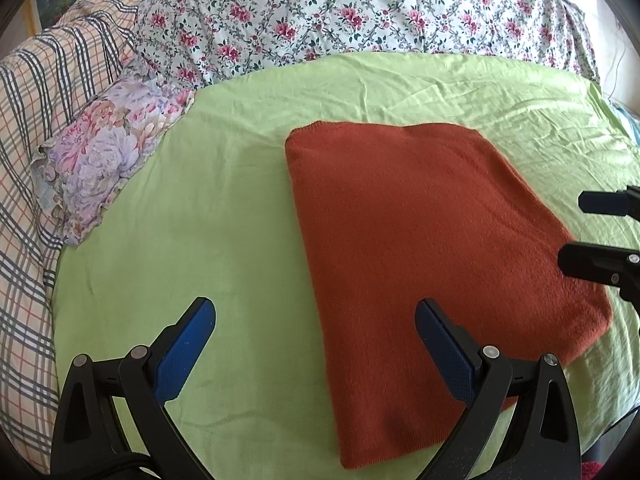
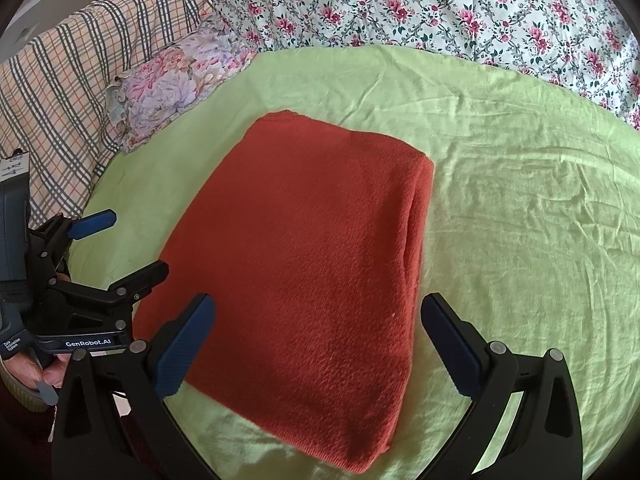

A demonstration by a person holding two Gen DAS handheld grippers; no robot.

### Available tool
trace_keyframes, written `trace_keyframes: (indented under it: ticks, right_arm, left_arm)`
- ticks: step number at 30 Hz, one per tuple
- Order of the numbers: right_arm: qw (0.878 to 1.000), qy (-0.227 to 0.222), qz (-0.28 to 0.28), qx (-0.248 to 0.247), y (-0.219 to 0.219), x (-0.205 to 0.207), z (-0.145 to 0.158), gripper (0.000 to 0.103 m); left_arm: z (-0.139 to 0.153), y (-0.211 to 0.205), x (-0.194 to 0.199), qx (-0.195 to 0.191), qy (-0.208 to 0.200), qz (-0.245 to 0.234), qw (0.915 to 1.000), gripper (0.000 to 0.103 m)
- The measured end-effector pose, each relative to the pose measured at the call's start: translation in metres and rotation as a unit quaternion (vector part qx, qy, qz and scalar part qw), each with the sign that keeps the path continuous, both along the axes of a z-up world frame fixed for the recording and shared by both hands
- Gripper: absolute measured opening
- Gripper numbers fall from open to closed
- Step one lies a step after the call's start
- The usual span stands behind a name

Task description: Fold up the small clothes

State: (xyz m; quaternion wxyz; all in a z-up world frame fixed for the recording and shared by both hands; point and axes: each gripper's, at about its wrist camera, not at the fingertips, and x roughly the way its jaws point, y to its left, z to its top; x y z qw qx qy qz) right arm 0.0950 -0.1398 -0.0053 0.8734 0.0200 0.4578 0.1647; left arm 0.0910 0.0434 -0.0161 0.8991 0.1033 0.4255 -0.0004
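Observation:
A rust-orange knit garment point(image 1: 420, 240) point(image 2: 304, 264) lies folded into a flat rectangle on the light green sheet point(image 1: 200, 248) point(image 2: 520, 208). My left gripper point(image 1: 316, 320) hovers open above the garment's near left edge, holding nothing; in the right wrist view it shows as the left gripper point(image 2: 138, 246) at the garment's left side. My right gripper point(image 2: 318, 316) is open over the garment's near end, empty. In the left wrist view the right gripper point(image 1: 572, 230) sticks in from the right edge, beside the garment's right side.
A floral pillow point(image 1: 108, 160) point(image 2: 176, 84) lies at the sheet's far left. A plaid blanket point(image 1: 36, 140) point(image 2: 72, 80) covers the left side, and a rose-print quilt point(image 1: 360, 12) point(image 2: 440, 8) runs along the back. A hand point(image 2: 40, 372) holds the left gripper's handle.

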Motion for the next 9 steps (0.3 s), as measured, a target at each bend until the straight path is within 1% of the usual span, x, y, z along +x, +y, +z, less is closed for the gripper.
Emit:
trace_keyframes:
  ticks: [5, 9]
  right_arm:
    - [1.000, 0.008, 0.000, 0.005, -0.001, 0.008, -0.006, 0.102]
    - [1.000, 0.010, -0.002, 0.009, -0.002, 0.012, -0.010, 0.102]
  left_arm:
    - [0.001, 0.005, 0.007, -0.006, -0.001, 0.005, 1.0000, 0.100]
    - [0.001, 0.012, 0.011, -0.021, 0.004, 0.009, 0.9997, 0.100]
